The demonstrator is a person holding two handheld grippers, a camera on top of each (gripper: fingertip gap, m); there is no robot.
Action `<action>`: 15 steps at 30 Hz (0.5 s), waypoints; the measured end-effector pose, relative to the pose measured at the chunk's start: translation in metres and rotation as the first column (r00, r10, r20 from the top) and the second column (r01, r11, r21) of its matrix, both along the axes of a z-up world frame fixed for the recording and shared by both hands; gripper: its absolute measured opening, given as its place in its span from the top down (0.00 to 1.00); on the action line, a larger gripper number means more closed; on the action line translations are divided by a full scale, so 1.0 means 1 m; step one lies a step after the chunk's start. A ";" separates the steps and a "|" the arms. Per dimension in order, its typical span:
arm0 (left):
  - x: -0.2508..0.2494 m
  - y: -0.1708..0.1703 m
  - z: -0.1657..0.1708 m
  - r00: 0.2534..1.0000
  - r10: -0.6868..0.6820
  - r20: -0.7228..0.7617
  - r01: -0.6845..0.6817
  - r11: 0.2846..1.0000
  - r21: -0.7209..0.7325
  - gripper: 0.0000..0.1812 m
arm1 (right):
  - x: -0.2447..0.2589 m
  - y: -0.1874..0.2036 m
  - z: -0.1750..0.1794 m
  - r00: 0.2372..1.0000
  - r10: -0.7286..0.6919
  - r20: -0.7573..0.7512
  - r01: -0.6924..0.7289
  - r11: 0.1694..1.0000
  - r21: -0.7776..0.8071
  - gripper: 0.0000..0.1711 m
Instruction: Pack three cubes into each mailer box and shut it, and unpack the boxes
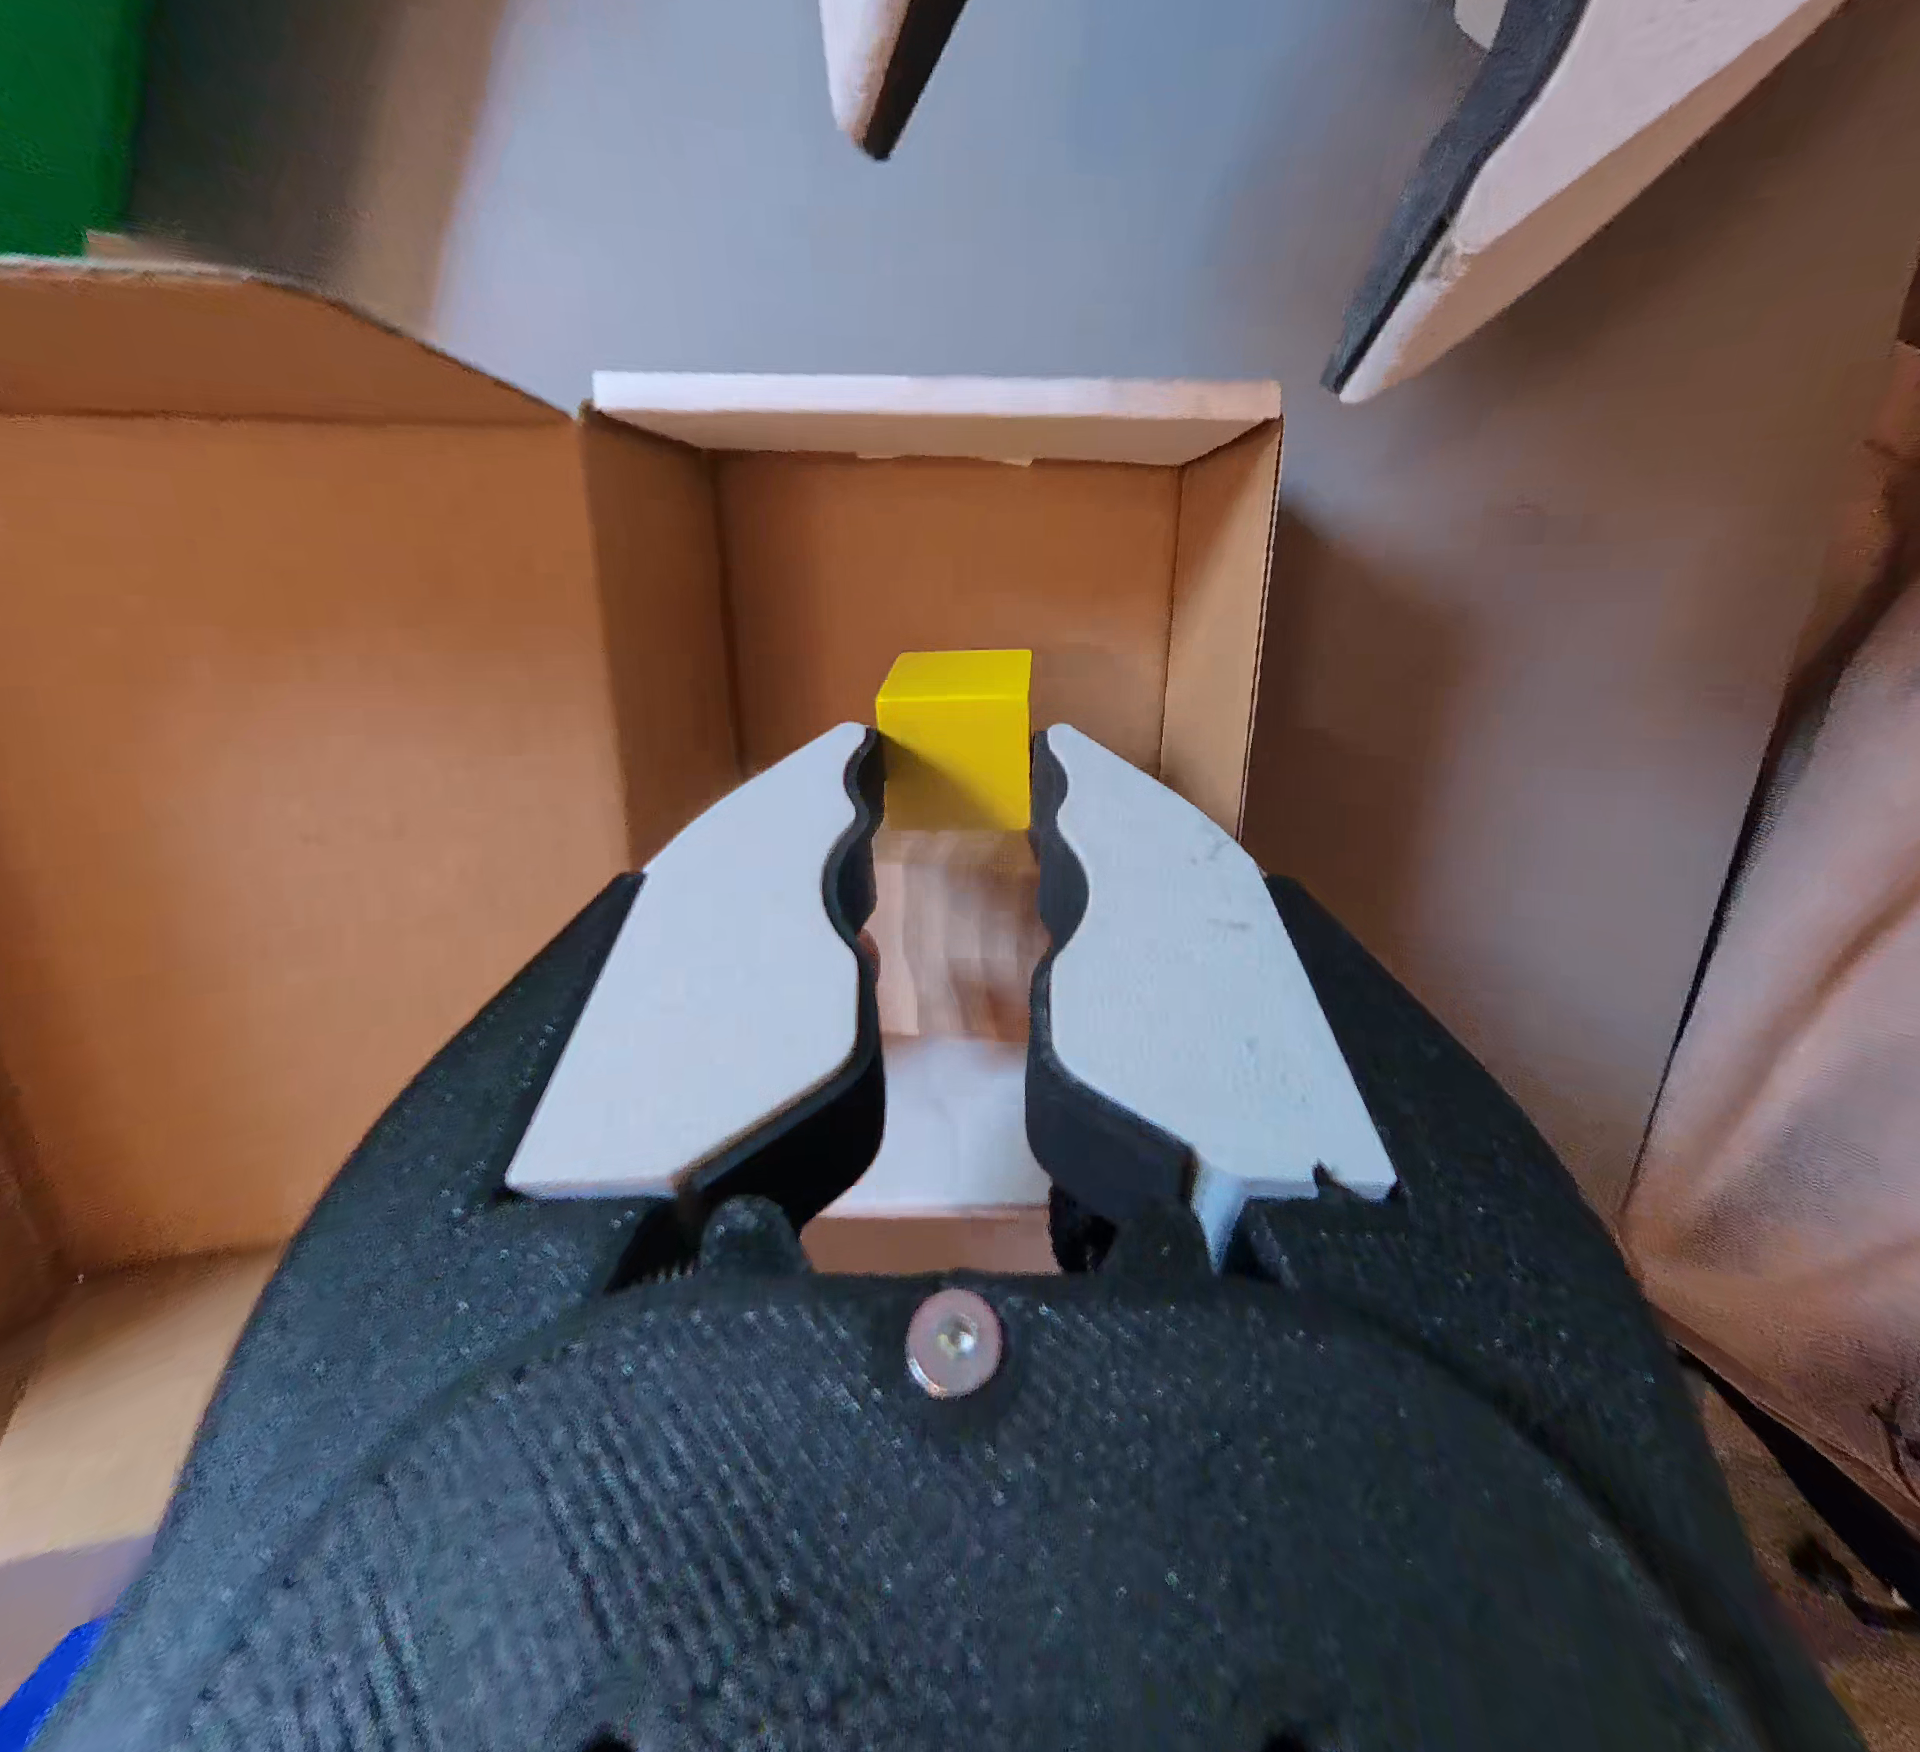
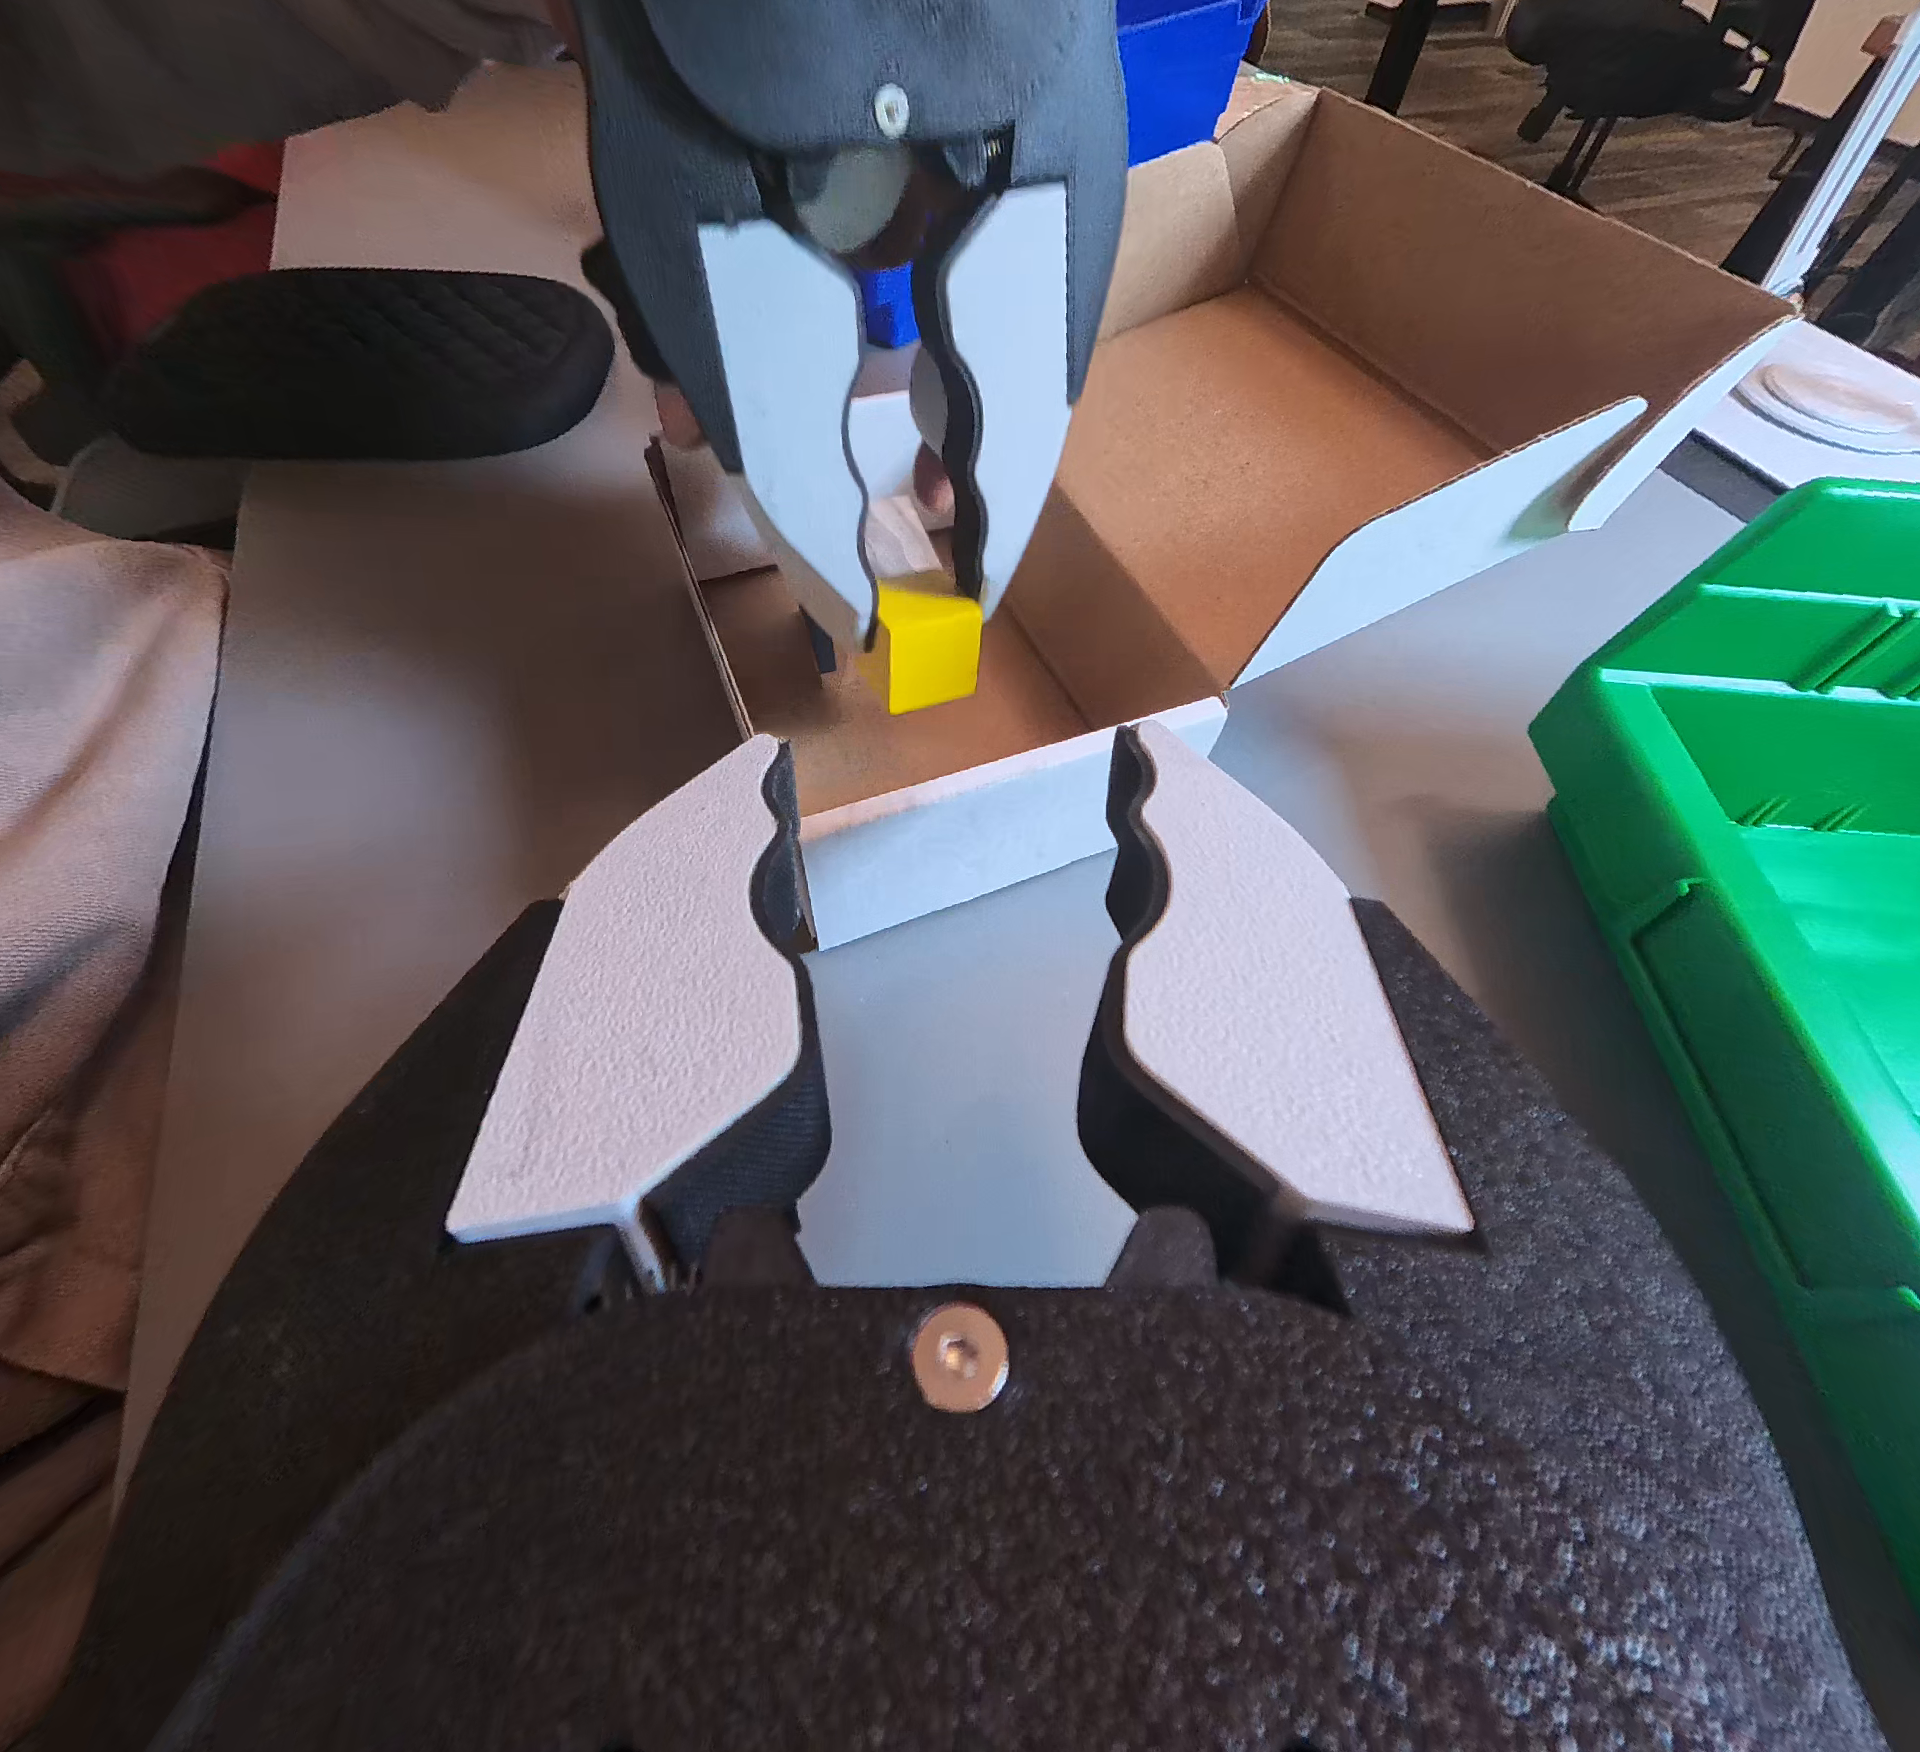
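Each gripper is built from a black, coarsely textured printed body carrying 2 pale grey finger plates. On the left gripper [image 1: 954, 772] the plates are backed by black pads with wavy inner edges, and 1 silver hex-socket screw [image 1: 954, 1341] is set in the middle of the body. The same build is seen on the right gripper [image 2: 954, 757]: 2 light grey, faintly pebbled plates, black scalloped pads and 1 silver screw [image 2: 958, 1355] at the centre. From the right wrist view, 2 small round holes are seen on the left gripper's dark underside.
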State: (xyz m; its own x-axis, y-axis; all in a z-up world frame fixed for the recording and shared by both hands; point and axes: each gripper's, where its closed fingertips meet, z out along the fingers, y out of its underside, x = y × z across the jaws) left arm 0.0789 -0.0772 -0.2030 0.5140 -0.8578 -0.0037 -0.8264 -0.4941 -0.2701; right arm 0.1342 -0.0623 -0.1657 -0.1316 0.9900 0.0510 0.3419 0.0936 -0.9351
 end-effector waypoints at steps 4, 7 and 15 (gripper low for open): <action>0.002 0.002 -0.017 0.998 -0.032 -0.054 0.032 0.999 -0.017 0.85 | 0.001 0.000 0.001 1.000 -0.002 -0.004 0.002 1.000 0.007 0.66; 0.000 0.006 -0.020 0.997 -0.032 -0.074 0.033 0.999 0.010 0.85 | 0.002 0.001 0.003 1.000 -0.004 -0.010 0.004 1.000 0.006 0.66; -0.022 0.006 0.018 0.999 0.004 -0.047 0.002 0.992 0.124 0.78 | 0.002 0.000 0.003 1.000 0.000 -0.011 0.000 1.000 0.010 0.66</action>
